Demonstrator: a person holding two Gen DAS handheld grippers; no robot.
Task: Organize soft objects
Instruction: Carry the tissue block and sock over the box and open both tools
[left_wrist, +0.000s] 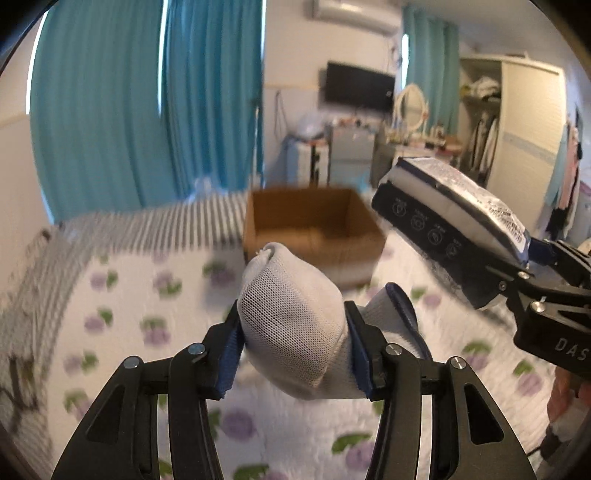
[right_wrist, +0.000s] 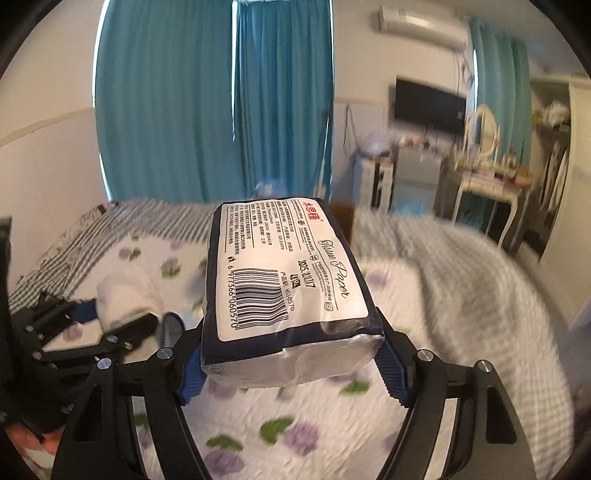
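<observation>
The left gripper is held level above the bed, its fingers pressed in on a rolled grey-white sock with a navy cuff; the right gripper is raised beside it, fingers clamped on the near end of a tissue paper pack, which juts forward. Only the left wrist view shows the open cardboard box on the bed's far edge; the right view shows the pack's white label, barcode and dark navy wrapper, over the floral quilt.
</observation>
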